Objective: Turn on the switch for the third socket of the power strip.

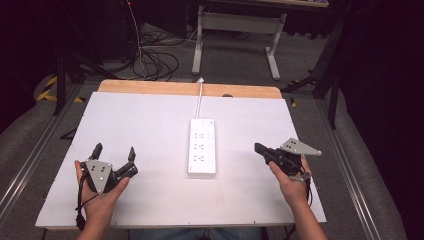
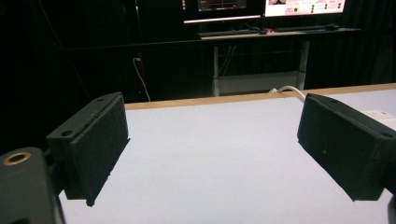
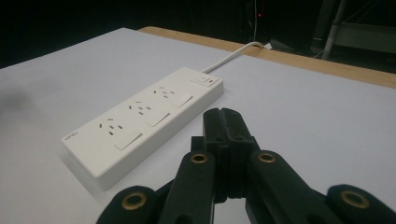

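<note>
The left gripper (image 1: 115, 151) gapes wide; the right gripper (image 1: 257, 147) is pressed together, the power strip (image 1: 202, 145) between them.

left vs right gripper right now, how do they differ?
Jaws: the left gripper is open, jaws spread wide; the right gripper is shut, jaws pressed together with nothing between. Aim: the left points toward the table's far edge, the right points sideways at the white power strip. Shared: both are hand-held, flank the strip and touch nothing.
</note>
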The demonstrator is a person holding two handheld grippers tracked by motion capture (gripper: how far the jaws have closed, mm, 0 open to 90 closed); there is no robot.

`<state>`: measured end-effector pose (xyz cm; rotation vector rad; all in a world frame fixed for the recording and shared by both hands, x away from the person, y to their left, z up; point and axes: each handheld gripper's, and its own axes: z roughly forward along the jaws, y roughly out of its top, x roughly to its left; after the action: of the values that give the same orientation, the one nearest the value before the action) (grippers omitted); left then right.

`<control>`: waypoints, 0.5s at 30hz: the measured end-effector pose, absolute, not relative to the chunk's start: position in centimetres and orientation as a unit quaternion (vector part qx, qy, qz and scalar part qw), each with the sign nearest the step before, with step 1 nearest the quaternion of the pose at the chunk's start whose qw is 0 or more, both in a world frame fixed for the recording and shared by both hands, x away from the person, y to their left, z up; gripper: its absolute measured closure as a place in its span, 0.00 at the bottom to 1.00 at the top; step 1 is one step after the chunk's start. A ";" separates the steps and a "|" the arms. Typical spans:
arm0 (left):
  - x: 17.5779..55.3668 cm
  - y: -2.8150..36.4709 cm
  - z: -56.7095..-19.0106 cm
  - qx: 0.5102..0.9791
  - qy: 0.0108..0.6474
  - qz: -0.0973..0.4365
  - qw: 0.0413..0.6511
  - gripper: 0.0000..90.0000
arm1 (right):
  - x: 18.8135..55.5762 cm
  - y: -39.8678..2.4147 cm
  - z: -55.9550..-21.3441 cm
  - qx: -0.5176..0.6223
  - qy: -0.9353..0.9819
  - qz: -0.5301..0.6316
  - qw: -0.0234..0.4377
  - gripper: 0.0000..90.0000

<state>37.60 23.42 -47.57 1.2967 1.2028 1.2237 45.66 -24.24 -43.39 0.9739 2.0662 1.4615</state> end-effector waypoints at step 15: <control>37.6 23.3 -47.6 0.534 0.491 0.496 0.478 0.10 | 46.9 -21.7 -42.1 0.331 0.761 0.518 0.207 1.00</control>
<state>37.58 23.34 -47.55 1.3043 1.1989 1.2106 46.93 -21.73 -42.14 0.9215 2.1203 1.4420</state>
